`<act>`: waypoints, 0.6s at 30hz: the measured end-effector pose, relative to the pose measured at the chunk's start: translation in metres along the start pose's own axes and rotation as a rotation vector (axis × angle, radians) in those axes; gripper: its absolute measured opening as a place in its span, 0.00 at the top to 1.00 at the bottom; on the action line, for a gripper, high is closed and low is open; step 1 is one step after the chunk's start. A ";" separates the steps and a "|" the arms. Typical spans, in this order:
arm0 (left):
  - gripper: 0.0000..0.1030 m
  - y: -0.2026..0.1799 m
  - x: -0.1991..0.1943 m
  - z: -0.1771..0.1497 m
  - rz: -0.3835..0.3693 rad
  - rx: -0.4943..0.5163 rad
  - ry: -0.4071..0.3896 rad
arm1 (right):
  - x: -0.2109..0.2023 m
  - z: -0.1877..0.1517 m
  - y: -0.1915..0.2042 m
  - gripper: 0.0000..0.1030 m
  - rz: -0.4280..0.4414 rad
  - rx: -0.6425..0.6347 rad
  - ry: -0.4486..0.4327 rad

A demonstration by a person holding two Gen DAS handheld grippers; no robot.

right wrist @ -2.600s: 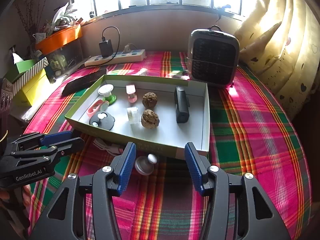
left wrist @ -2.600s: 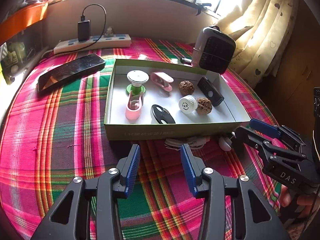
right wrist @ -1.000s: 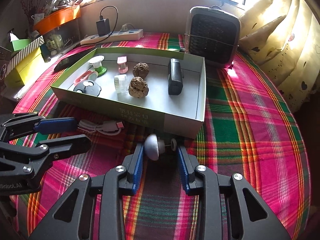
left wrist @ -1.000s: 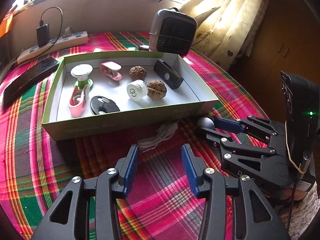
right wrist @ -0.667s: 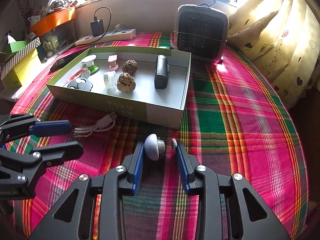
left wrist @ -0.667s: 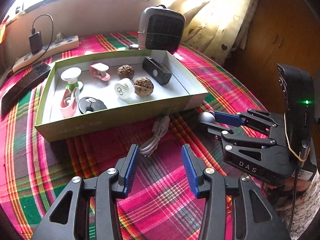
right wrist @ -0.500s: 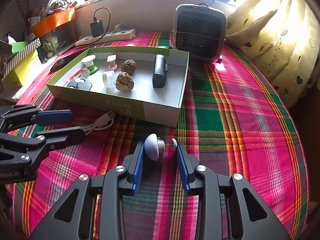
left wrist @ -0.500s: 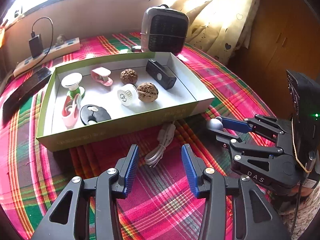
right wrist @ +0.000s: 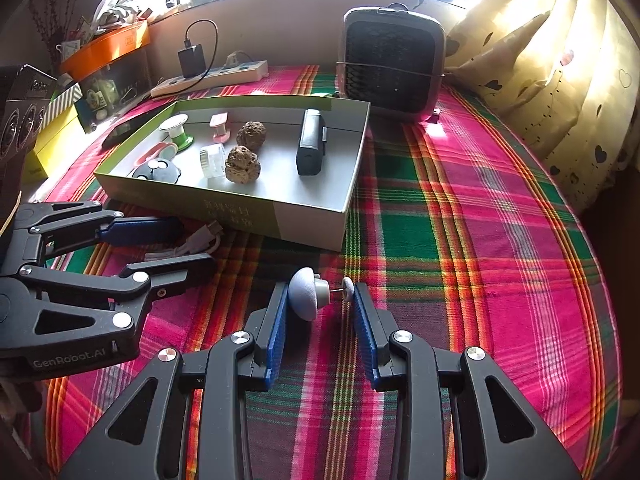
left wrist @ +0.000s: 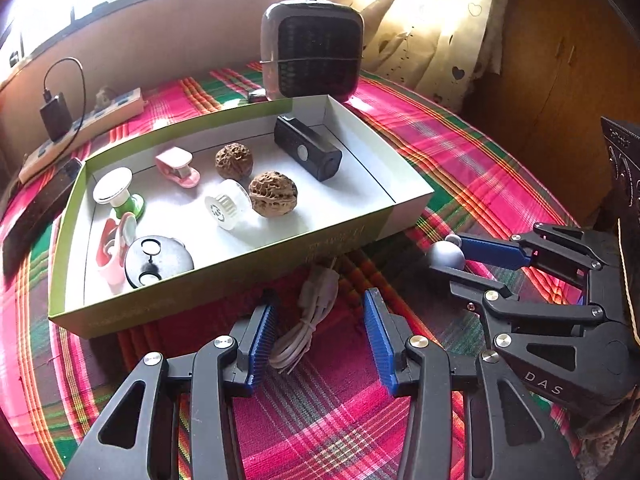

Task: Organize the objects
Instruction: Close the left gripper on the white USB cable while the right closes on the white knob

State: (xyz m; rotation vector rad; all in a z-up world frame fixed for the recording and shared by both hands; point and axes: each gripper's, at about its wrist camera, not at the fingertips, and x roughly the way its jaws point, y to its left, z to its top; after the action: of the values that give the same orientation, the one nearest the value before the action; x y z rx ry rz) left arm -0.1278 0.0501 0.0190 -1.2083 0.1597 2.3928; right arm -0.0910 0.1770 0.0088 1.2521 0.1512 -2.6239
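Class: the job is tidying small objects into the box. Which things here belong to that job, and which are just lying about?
Job: box; grey knob in right claw; white cable between left claw pads.
Lying about: heater; power strip; curtain.

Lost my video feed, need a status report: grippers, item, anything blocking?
Right gripper shut on grey knob. Left gripper open, jaws astride white cable. Green box just ahead, path unobstructed.

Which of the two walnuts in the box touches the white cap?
The nearer, larger walnut, the one closer to the box's front wall. It rests against the white ribbed cap. The other walnut sits farther back, apart from it.
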 end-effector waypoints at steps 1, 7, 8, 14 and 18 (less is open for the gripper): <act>0.60 -0.001 0.000 0.000 0.008 0.000 0.000 | 0.000 0.000 0.000 0.68 0.002 -0.001 -0.001; 0.72 0.001 0.000 0.000 0.049 -0.037 -0.005 | 0.000 -0.001 0.001 0.68 0.018 -0.005 0.001; 0.74 0.002 -0.001 0.000 0.051 -0.045 -0.006 | 0.000 -0.001 0.001 0.68 0.021 -0.006 0.000; 0.84 -0.003 -0.002 -0.004 0.061 -0.052 -0.014 | 0.000 -0.001 0.001 0.68 0.028 -0.007 -0.002; 0.84 -0.003 -0.002 -0.005 0.056 -0.074 -0.016 | 0.000 0.000 0.003 0.68 0.030 -0.017 0.000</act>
State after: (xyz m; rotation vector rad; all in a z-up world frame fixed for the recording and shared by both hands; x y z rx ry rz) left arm -0.1216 0.0503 0.0182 -1.2328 0.1021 2.4759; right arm -0.0902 0.1742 0.0083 1.2391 0.1536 -2.5917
